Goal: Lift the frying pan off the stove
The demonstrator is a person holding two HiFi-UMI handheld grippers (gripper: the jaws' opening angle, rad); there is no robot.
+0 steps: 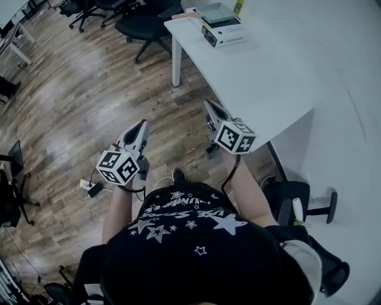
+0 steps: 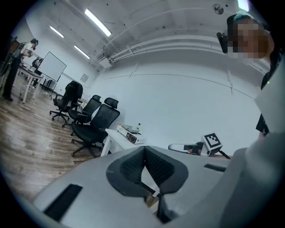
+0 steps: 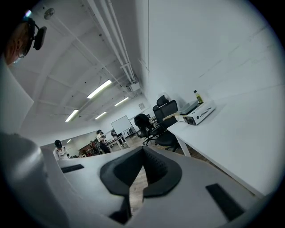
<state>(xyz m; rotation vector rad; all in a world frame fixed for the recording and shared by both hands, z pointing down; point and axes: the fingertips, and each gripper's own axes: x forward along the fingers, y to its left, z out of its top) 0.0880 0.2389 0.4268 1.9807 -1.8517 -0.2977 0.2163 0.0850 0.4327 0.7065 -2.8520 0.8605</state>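
- Two grippers, both with jaws pressed together and nothing between them: my left gripper (image 1: 141, 126) and my right gripper (image 1: 209, 107) hang in front of my chest.
- My left gripper is over the wooden floor (image 1: 71, 89). My right one is by the near edge of the white surface (image 1: 268, 77).
- The stove (image 1: 225, 33), a white box, sits at the surface's far left corner, well apart from both grippers.
- The frying pan (image 1: 217, 12) lies on top of the stove as a flat grey shape, too small to make out further.
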